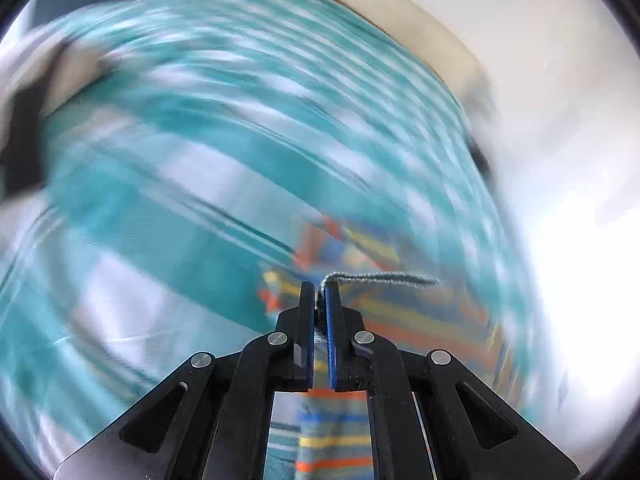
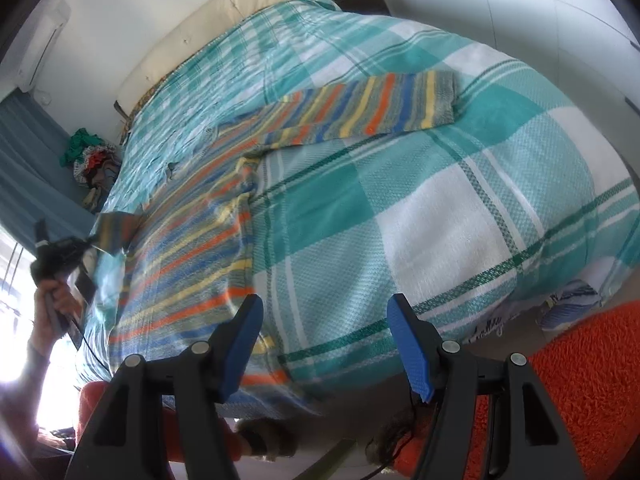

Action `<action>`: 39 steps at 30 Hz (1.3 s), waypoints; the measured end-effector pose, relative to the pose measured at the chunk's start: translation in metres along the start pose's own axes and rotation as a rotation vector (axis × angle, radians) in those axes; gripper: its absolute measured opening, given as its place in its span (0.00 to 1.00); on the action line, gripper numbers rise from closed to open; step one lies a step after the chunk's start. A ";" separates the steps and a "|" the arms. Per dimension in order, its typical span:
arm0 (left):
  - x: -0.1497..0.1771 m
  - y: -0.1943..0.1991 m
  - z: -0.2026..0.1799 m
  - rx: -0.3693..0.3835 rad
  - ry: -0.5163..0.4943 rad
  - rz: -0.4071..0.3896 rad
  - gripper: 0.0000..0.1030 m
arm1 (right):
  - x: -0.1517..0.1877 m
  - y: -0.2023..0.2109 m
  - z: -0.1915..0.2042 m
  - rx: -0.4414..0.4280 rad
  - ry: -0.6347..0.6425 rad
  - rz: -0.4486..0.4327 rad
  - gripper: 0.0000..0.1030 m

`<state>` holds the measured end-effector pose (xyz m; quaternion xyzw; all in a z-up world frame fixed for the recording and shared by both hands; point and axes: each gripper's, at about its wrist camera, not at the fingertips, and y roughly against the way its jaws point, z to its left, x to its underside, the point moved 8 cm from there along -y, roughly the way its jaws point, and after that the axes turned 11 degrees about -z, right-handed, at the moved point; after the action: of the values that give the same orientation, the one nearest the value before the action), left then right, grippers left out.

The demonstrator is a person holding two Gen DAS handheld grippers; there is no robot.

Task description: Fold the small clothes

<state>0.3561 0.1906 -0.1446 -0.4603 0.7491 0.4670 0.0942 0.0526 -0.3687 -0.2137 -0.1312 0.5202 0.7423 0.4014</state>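
The striped knit sweater [image 2: 224, 208] lies spread on the checked bedspread [image 2: 440, 208]: soft, light, stretchy. Left tongs [image 1: 319, 292] pinch its sleeve cuff; right tongs [image 2: 324, 316] gape. Grip hems.

Bed cover [image 2: 420, 208] right of sweater [image 2: 192, 248]: bare checked cloth, open for pass. Sweater sleeve [image 2: 372, 104] lies across far side. Headboard cushion [image 2: 208, 28] bounds far edge. Clothes pile [image 2: 90, 152] beside bed's left. Orange rug [image 2: 580, 380] and shoe [image 2: 568, 304] below near edge.
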 end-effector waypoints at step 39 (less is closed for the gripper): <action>-0.018 -0.022 0.151 -0.195 0.134 -0.046 0.02 | 0.032 -0.039 0.043 0.005 0.171 0.118 0.62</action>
<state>0.3396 0.3170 -0.2308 -0.5145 0.6941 0.5035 0.0092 0.0702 -0.3114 -0.2408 -0.1622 0.5613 0.7494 0.3114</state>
